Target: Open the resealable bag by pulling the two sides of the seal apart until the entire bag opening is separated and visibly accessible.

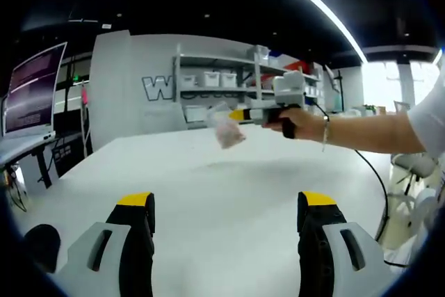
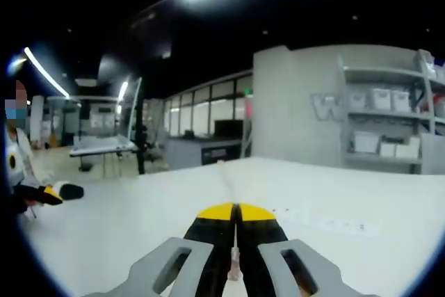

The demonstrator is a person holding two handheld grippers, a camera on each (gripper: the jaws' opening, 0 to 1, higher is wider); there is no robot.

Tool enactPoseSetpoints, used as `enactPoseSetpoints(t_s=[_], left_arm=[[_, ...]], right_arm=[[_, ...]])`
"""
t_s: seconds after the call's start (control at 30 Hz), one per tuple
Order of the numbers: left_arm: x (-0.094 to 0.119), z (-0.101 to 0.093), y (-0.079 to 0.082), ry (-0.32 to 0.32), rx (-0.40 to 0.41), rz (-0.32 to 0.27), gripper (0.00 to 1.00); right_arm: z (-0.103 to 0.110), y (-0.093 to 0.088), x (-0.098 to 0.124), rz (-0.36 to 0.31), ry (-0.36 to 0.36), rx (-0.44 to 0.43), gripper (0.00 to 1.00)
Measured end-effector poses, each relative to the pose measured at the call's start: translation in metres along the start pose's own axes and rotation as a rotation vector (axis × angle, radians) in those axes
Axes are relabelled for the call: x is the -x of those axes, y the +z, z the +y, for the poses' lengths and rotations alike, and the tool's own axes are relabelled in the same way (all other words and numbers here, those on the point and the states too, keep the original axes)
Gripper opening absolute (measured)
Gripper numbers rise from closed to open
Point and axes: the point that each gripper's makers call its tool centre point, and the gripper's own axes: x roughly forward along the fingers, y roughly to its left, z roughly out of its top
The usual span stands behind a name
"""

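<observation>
in the left gripper view a person's hand [image 1: 290, 124] reaches in from the right, arm stretched level above the white table [image 1: 229, 193], holding the right gripper [image 1: 240, 114] out with the small clear bag [image 1: 226, 130] hanging from its tip, off the tabletop. the right gripper view shows those jaws pressed together on a thin edge of the bag [image 2: 235, 259]. the left gripper [image 1: 227, 208] sits low with its jaws wide apart and nothing between them, the bag well ahead of it.

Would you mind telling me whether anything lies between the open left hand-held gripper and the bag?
Nothing visible does. The bag hangs above the white table, pinched by the right hand-held gripper, which comes in from the right. Between it and the left hand-held gripper, whose jaws stand apart, there is only bare tabletop and air.
</observation>
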Motion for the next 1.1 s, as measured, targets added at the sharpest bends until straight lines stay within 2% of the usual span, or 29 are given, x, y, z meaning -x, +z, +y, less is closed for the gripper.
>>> enactPoseSetpoints(t_s=[0.73,1.1], left_arm=[[0.002,-0.008,0.003,-0.017,-0.007,-0.01,0.83],[0.001,-0.013,0.001,-0.027,-0.009,-0.003,0.83]], right_arm=[[0.012,0.006,0.025,-0.027,0.013,0.009,0.0],[0.015,0.004,0.041,-0.041,0.019,-0.013,0.0]])
